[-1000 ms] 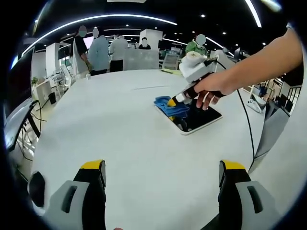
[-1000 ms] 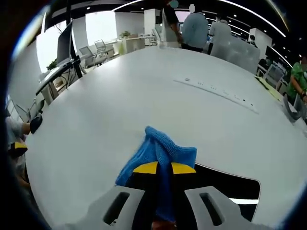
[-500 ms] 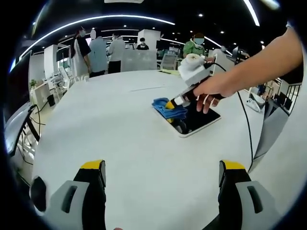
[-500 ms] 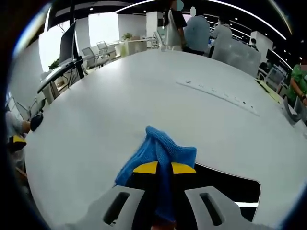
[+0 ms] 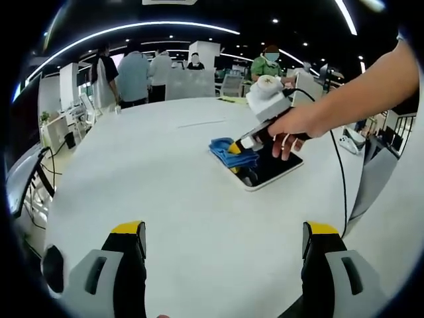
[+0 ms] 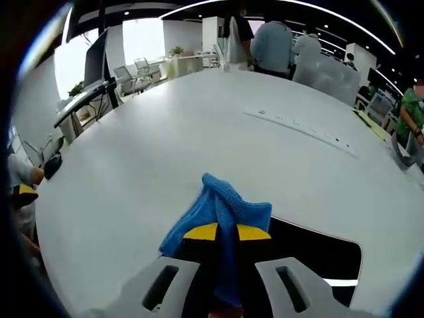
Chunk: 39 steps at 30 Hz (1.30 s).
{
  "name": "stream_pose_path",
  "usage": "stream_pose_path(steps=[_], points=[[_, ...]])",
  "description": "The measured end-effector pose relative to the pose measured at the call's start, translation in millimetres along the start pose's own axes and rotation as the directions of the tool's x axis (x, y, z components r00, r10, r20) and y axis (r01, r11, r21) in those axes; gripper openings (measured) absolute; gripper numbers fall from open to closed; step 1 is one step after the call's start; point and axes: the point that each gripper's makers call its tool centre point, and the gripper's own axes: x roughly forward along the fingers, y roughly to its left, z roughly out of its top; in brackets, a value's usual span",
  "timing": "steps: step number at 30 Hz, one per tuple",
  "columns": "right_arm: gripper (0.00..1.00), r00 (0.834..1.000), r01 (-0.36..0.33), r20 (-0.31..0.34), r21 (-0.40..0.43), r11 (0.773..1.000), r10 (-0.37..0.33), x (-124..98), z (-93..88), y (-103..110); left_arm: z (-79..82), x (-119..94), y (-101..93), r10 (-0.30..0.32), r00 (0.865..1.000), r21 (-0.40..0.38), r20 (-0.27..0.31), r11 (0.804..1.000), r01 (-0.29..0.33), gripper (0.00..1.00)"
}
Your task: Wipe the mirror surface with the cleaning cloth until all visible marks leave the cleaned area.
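White table [image 5: 165, 185] spans an office hall, with people standing at its far edge. Left gripper [image 5: 224, 248] hovers low over bare tabletop, jaws spread wide, grasping nothing. Further right, the blue cleaning cloth [image 5: 232, 152] lies on the near-left end of the dark mirror [image 5: 271, 167], which rests flat on the table. Right gripper [image 6: 226, 233], held by a hand [image 5: 291, 126], has its jaws clenched on the cloth, pressing it onto the mirror.

We see bare round white table [image 5: 165, 192] ahead of the left gripper's jaws; only the flat dark rectangular mirror [image 5: 268, 169] and bunched blue cloth [image 5: 228, 151] interrupt it.
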Motion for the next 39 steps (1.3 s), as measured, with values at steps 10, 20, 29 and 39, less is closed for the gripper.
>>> stream_pose_path(steps=[10, 20, 29, 39], points=[[0.04, 1.000, -0.004, 0.008, -0.006, 1.000, 0.005, -3.2, -3.3, 4.3, -2.7, 1.4, -5.0, -0.009, 1.000, -0.002, -0.006, 1.000, 0.009, 0.99], [0.05, 1.000, -0.018, 0.017, -0.005, 1.000, 0.018, -9.4, -10.5, 9.6, -1.8, 1.9, -7.6, -0.012, 1.000, -0.002, -0.005, 1.000, 0.012, 0.99], [0.05, 0.999, -0.027, 0.024, -0.006, 1.000, 0.027, -17.0, -18.5, 15.0, 0.8, 2.8, -10.2, -0.016, 1.000, 0.005, -0.004, 1.000, 0.016, 0.99], [0.06, 0.999, -0.032, 0.035, -0.004, 0.999, 0.032, -24.6, -26.1, 20.3, -1.7, 2.9, -16.5, -0.027, 1.000, 0.013, -0.009, 1.000, 0.027, 0.99]])
